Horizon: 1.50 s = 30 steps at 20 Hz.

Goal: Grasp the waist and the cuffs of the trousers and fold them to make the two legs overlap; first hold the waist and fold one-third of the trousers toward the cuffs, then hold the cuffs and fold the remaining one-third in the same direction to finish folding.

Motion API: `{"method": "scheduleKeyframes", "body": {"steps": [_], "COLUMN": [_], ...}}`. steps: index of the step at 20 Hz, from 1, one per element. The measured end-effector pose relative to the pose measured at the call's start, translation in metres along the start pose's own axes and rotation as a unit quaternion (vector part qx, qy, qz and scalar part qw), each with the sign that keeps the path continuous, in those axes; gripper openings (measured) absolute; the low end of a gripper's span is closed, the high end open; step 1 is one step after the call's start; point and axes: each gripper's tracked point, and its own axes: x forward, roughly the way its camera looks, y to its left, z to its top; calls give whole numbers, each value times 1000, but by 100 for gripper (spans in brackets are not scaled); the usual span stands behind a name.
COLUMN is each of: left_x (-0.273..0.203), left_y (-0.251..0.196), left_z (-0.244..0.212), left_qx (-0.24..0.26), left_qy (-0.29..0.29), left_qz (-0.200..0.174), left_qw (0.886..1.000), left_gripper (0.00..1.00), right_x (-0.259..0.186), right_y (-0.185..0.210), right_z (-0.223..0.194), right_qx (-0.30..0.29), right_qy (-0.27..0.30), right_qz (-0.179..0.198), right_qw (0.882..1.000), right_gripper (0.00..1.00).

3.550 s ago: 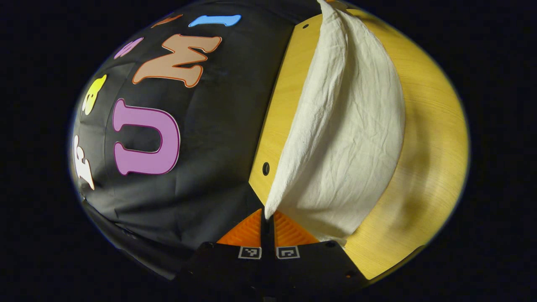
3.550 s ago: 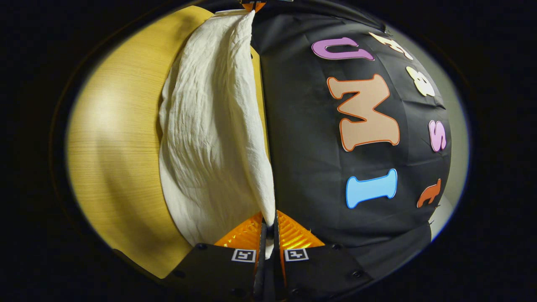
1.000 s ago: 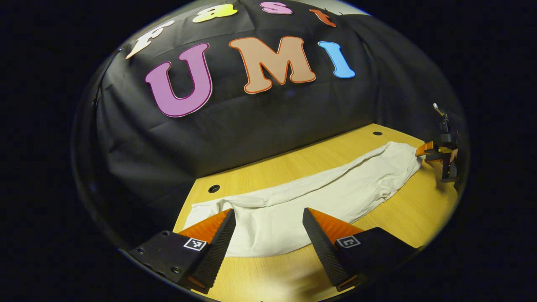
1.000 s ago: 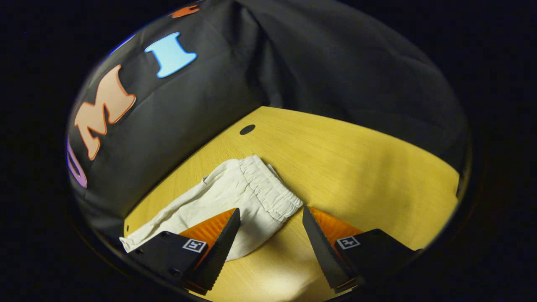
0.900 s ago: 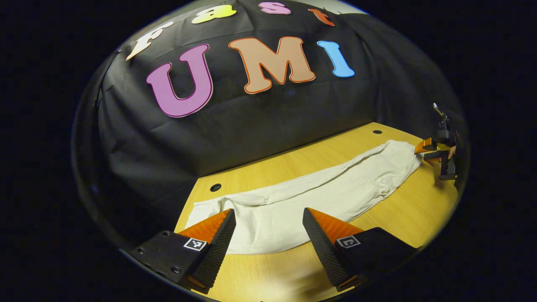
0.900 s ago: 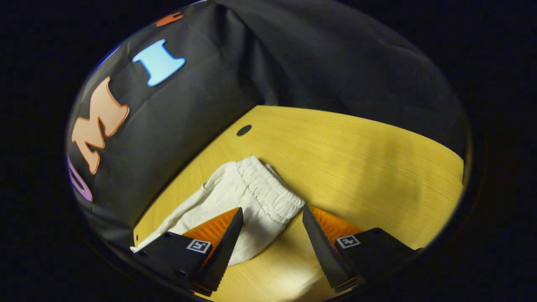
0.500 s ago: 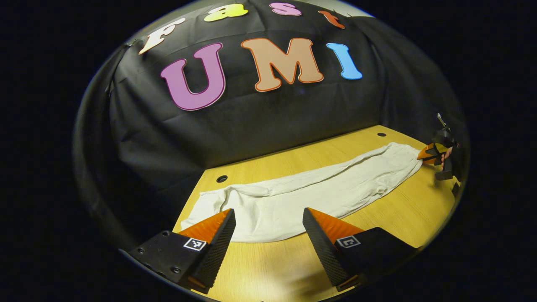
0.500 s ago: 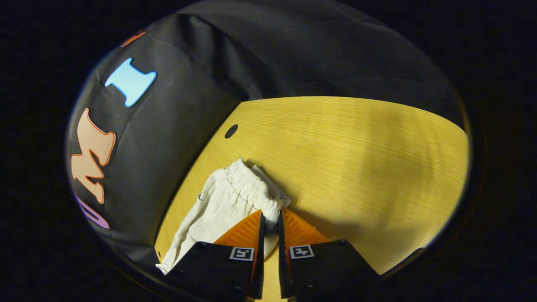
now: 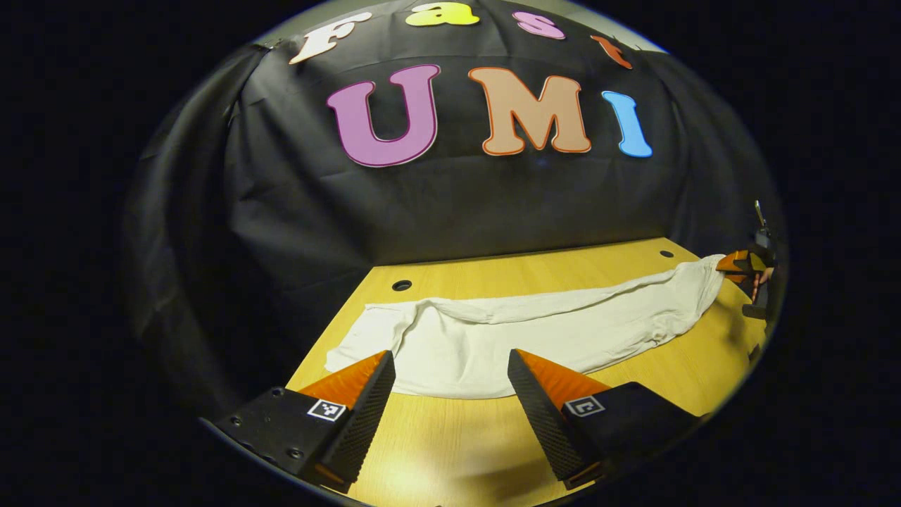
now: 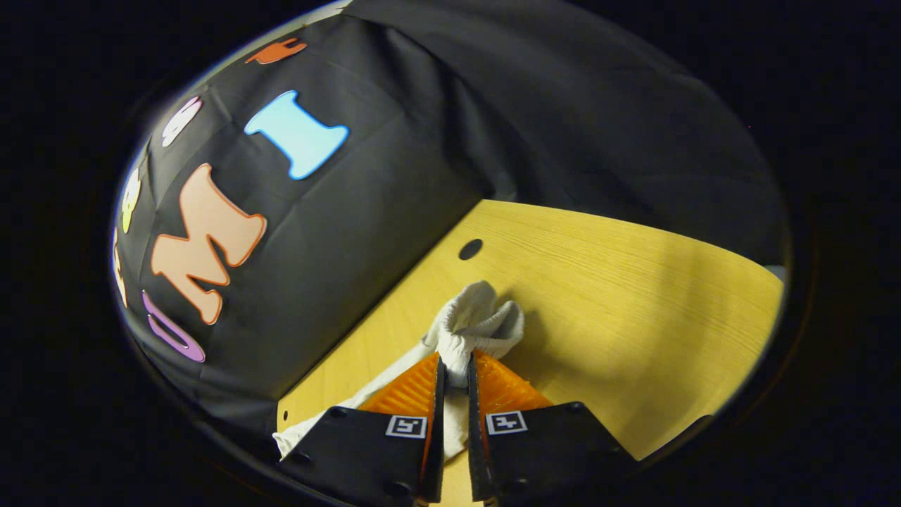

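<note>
The cream trousers (image 9: 535, 331) lie folded lengthwise on the wooden table (image 9: 450, 451), legs overlapping, stretching from cuffs at the near left to waist at the far right. My left gripper (image 9: 450, 391) hovers open just in front of the cuff end, touching nothing. In the left gripper view the right gripper (image 9: 735, 263) pinches the far waist end. In the right gripper view my right gripper (image 10: 452, 377) is shut on the elastic waist (image 10: 475, 325), which bunches up above the fingertips and lifts off the table (image 10: 633, 296).
Black cloth walls close the booth behind and beside the table. Round holes sit in the tabletop near the cuffs (image 9: 402, 285) and near the waist (image 10: 470, 248). Bare wood lies in front of the trousers and to the right of the waist.
Both grippers let the trousers down flat and opened. The right gripper has since shut on the waist and is lifting it. The left gripper has drawn back slightly, still open.
</note>
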Motion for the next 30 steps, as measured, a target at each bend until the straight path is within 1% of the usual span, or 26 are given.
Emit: {"method": "scheduleKeyframes", "body": {"steps": [3, 5, 11, 17, 20, 21, 23, 25, 27, 28, 30], "left_x": [11, 14, 29, 42, 47, 47, 48, 50, 54, 55, 59], "left_y": [21, 30, 63, 93, 108, 99, 106, 113, 122, 127, 132], "left_z": [1, 5, 6, -3, -6, -8, -10, -14, -20, -23, -29], "left_qx": [-3, -6, -27, -39, -36, -37, -40, -44, -45, -44, -43], "left_qy": [1, -3, -10, -2, -2, -2, -1, 5, 10, 13, 19], "left_qz": [10, 4, -2, -7, -6, -8, -10, -10, -10, -10, -12], "left_qw": [1000, 1000, 1000, 999, 999, 999, 999, 999, 999, 999, 999], "left_gripper": [97, 96, 96, 97, 96, 96, 96, 96, 97, 96, 97], "right_x": [-8, -11, -24, -29, -26, -24, -18, -16, -10, -10, -13], "right_y": [49, 81, 164, 246, 271, 278, 289, 297, 297, 299, 293], "right_z": [-2, -4, -24, -66, -96, -109, -135, -164, -197, -219, -260], "right_qx": [-37, -58, -89, -120, -141, -148, -158, -175, -200, -219, -252], "right_qy": [-8, -16, -23, -15, -4, 2, 16, 31, 56, 74, 112], "right_qz": [35, 51, 101, 146, 159, 161, 169, 183, 202, 214, 224], "right_qw": [999, 997, 991, 982, 977, 976, 973, 967, 957, 949, 935], "right_gripper": [17, 17, 17, 17, 17, 16, 17, 17, 17, 17, 17]}}
